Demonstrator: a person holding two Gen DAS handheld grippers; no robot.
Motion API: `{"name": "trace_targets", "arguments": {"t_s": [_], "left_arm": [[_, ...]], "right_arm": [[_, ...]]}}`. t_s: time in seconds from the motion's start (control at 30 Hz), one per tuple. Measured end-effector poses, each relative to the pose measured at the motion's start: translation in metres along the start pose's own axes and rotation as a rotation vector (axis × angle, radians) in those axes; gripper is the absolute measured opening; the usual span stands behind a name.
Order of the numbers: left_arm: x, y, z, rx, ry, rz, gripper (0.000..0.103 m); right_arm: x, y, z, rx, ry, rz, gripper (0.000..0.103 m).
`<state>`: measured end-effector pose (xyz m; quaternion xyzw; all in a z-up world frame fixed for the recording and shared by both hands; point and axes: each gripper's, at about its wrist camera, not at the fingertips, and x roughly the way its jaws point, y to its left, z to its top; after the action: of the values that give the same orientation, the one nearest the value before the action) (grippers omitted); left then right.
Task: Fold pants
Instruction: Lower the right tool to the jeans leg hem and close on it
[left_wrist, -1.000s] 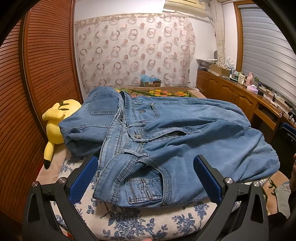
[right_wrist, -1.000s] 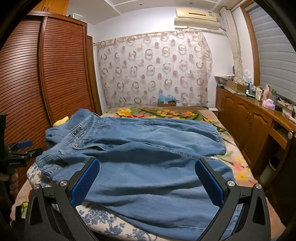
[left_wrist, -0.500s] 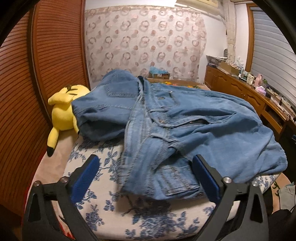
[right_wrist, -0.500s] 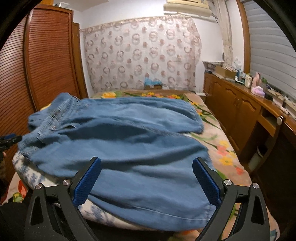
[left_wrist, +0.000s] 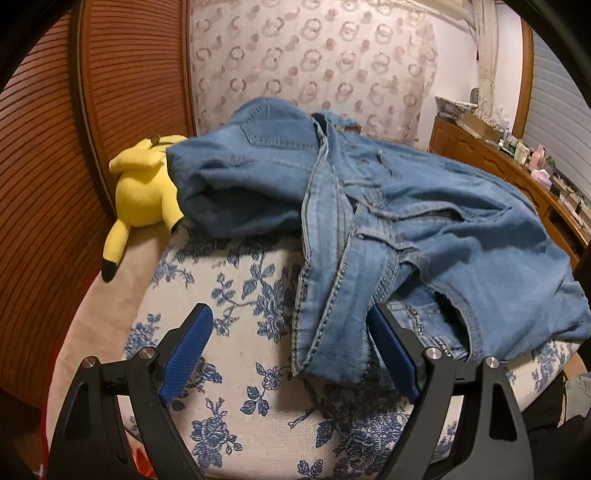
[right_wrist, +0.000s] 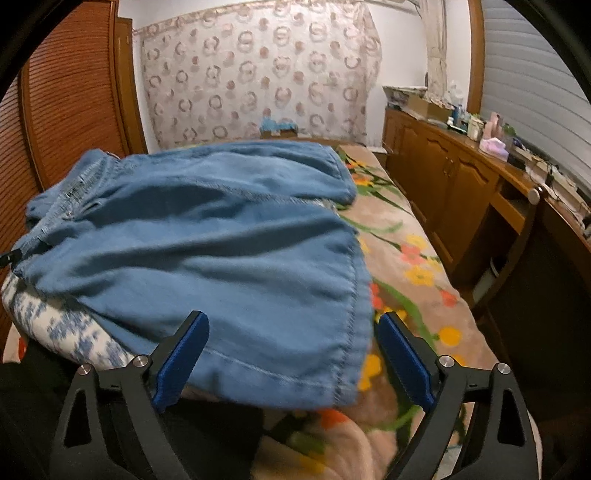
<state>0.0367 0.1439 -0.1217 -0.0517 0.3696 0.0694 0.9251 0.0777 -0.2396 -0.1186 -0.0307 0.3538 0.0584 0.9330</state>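
A pair of blue jeans (left_wrist: 424, 221) lies crumpled across the bed, waistband and fly toward the left wrist view, one part bunched at the back left. My left gripper (left_wrist: 291, 350) is open, its jaws either side of the near waistband corner, which hangs between them. In the right wrist view the jeans' leg (right_wrist: 221, 251) lies flat, its hem at the near edge. My right gripper (right_wrist: 291, 358) is open with the hem corner between its jaws.
A yellow plush toy (left_wrist: 142, 192) lies at the bed's left edge against the wooden wardrobe (left_wrist: 48, 147). A blue-flowered cover (left_wrist: 240, 295) lies under the jeans. A wooden cabinet (right_wrist: 461, 192) with clutter runs along the right. A curtain (right_wrist: 258, 74) hangs behind.
Both grippers have moved down and closer to the jeans. The left now frames the waistband corner, the right frames the leg hem corner. Both stay open.
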Motion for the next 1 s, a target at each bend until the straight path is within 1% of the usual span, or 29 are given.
{"name": "trace_targets", "arguments": {"t_s": [0.13, 0.17, 0.2, 0.4, 0.5, 0.63, 0.7, 0.8, 0.83, 0.87, 0.9, 0.93, 0.97, 1.0], "left_arm": [[0.008, -0.003, -0.002, 0.003, 0.019, -0.006, 0.087], [0.009, -0.005, -0.003, 0.007, 0.023, -0.009, 0.085], [0.01, -0.005, -0.004, 0.009, 0.025, -0.012, 0.081], [0.012, -0.004, -0.007, 0.005, 0.036, -0.05, 0.072], [0.015, -0.004, -0.011, 0.01, 0.049, -0.049, 0.073], [0.016, -0.003, -0.014, 0.009, 0.048, -0.047, 0.073], [0.016, -0.004, -0.014, 0.014, 0.047, -0.044, 0.073], [0.016, -0.005, -0.014, 0.015, 0.044, -0.043, 0.073], [0.016, -0.004, -0.014, 0.015, 0.044, -0.043, 0.073], [0.016, -0.005, -0.014, 0.017, 0.044, -0.041, 0.073], [0.016, -0.005, -0.014, 0.016, 0.045, -0.04, 0.073], [0.016, -0.005, -0.014, 0.016, 0.045, -0.041, 0.073], [0.016, -0.006, -0.014, 0.017, 0.046, -0.04, 0.073], [0.016, -0.005, -0.014, 0.017, 0.047, -0.039, 0.073]], "right_arm": [[-0.005, -0.003, -0.004, 0.034, 0.031, 0.007, 0.09], [-0.003, -0.002, -0.002, 0.046, 0.035, 0.015, 0.089], [-0.003, -0.002, -0.001, 0.054, 0.038, 0.022, 0.089], [-0.008, 0.005, 0.001, 0.079, 0.063, 0.081, 0.082], [-0.01, 0.006, 0.0, 0.091, 0.095, 0.097, 0.078], [-0.013, -0.003, 0.0, 0.112, 0.106, 0.126, 0.077], [-0.016, -0.011, 0.002, 0.127, 0.113, 0.151, 0.075], [-0.015, -0.024, 0.005, 0.144, 0.118, 0.197, 0.064], [-0.011, -0.03, 0.005, 0.145, 0.116, 0.203, 0.059], [-0.012, -0.033, 0.005, 0.141, 0.117, 0.204, 0.053], [-0.013, -0.035, 0.007, 0.136, 0.115, 0.201, 0.049], [-0.014, -0.037, 0.009, 0.127, 0.116, 0.194, 0.043], [-0.005, -0.039, 0.011, 0.116, 0.116, 0.188, 0.038], [-0.007, -0.039, 0.012, 0.104, 0.113, 0.19, 0.035]]}}
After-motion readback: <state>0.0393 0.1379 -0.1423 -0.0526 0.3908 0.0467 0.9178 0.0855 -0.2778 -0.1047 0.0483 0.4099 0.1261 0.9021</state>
